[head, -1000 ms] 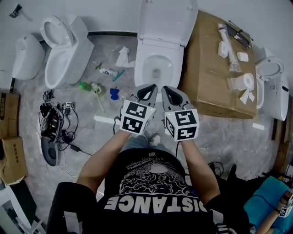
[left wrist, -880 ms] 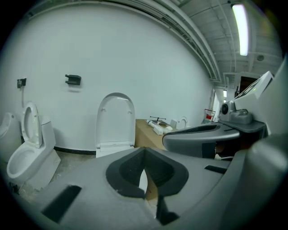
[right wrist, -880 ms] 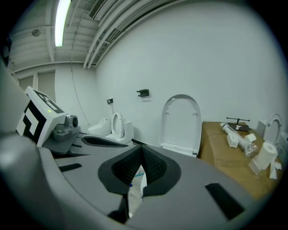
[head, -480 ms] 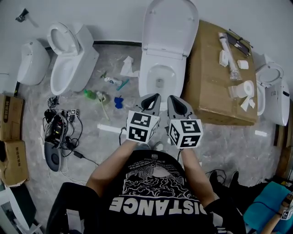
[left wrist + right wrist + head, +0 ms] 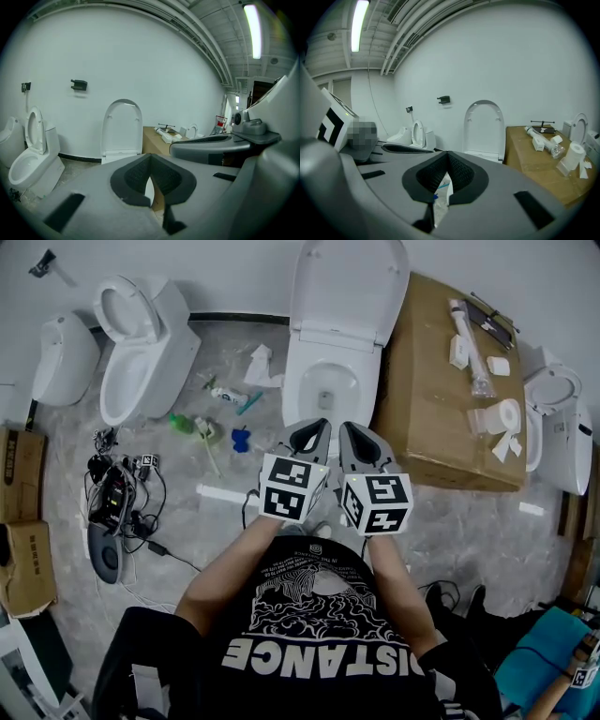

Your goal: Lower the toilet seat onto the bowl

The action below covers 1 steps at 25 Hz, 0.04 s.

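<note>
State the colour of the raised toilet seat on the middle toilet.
White. The toilet seat shows best in the head view.

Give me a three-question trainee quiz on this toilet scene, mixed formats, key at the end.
1. True or false: the toilet seat stands raised, off the bowl.
2. What stands beside that bowl, at the head view's right? A cardboard box; B bucket; C ladder.
3. Fill in: the left gripper and right gripper both have jaws ____.
Key: 1 true; 2 A; 3 shut.
</note>
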### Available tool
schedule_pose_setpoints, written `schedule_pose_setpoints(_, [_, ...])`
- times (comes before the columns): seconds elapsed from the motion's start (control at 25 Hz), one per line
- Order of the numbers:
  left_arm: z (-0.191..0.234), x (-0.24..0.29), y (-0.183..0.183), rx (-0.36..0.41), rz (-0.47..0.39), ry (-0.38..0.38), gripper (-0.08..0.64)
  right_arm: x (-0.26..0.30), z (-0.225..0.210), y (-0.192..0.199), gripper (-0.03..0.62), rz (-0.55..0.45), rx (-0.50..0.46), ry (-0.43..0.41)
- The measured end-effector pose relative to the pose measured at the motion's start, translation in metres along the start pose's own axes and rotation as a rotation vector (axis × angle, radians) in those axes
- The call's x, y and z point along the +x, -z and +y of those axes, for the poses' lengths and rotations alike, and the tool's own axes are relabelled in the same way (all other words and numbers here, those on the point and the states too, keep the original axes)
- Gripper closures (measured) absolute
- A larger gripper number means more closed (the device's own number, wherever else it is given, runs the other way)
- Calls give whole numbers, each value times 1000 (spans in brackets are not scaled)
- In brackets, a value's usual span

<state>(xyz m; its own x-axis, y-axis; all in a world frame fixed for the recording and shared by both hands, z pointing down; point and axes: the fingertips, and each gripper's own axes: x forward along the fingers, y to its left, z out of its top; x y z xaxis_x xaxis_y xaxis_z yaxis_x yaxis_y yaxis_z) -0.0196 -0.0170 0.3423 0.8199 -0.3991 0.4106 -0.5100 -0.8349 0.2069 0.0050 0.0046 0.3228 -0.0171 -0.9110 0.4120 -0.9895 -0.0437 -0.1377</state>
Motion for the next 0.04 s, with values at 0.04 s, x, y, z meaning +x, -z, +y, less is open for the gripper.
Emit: schedule_pose_setpoints(0.04, [0,0,0,0,0,0,549,0,1,0,577,1,-1,-1])
